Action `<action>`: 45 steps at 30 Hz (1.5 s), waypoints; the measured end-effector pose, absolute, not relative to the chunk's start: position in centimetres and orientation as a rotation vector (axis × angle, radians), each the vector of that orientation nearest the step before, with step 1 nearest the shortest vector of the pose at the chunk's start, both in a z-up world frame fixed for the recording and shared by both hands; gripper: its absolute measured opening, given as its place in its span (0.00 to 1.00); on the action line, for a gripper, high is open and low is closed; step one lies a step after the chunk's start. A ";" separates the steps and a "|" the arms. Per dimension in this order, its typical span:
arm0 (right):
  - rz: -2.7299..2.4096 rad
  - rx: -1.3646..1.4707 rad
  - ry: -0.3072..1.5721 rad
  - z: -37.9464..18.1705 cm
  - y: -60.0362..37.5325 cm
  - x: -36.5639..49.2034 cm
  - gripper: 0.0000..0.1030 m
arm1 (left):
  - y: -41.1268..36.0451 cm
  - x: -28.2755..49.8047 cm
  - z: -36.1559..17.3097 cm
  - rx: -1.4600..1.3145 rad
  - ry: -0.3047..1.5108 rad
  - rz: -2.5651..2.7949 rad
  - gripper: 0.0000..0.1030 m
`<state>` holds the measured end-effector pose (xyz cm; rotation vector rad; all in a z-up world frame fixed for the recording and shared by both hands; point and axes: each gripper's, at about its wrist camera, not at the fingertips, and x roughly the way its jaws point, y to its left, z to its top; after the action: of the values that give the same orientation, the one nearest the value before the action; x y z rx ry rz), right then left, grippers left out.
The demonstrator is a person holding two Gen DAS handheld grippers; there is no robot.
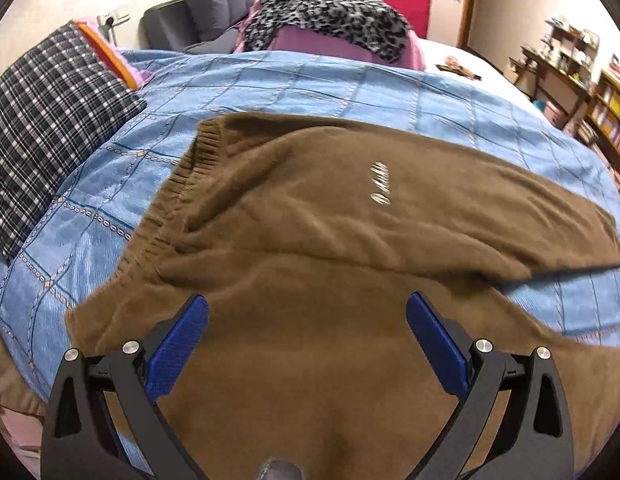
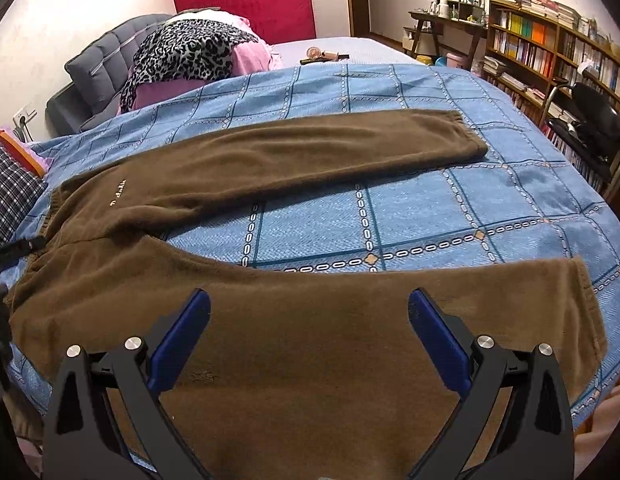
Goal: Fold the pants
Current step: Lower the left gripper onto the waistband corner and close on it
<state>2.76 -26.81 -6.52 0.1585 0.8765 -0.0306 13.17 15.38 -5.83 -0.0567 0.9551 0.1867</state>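
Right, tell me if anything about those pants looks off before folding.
The brown pants lie spread on the blue bedspread, legs splayed apart. At the waistband the fabric is bunched and rumpled. No damage shows. Both tongs are open above it.

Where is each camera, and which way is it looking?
Left wrist: sits on the left gripper, over the pants near the waistband; open blue fingers show.
Right wrist: sits on the right gripper, over the near leg, facing the bookshelf; open fingers show.
Both see the pants, blue blanket and red headboard.
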 end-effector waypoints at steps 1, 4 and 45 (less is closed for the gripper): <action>-0.031 0.159 0.881 -6.7 -26.8 3.0 0.97 | 16.3 13.9 -5.8 -0.063 0.955 0.203 0.95; -0.033 0.160 0.900 -7.4 -26.6 3.7 0.97 | 18.3 15.8 -5.5 -0.060 0.938 0.256 0.95; 0.053 0.116 1.010 -11.4 -23.6 12.0 0.97 | 32.7 35.2 -11.8 -0.338 1.004 0.252 0.42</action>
<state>11.98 -23.63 -11.40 0.1165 1.0104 0.0529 35.22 32.75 -11.83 -0.3378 1.0037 0.2523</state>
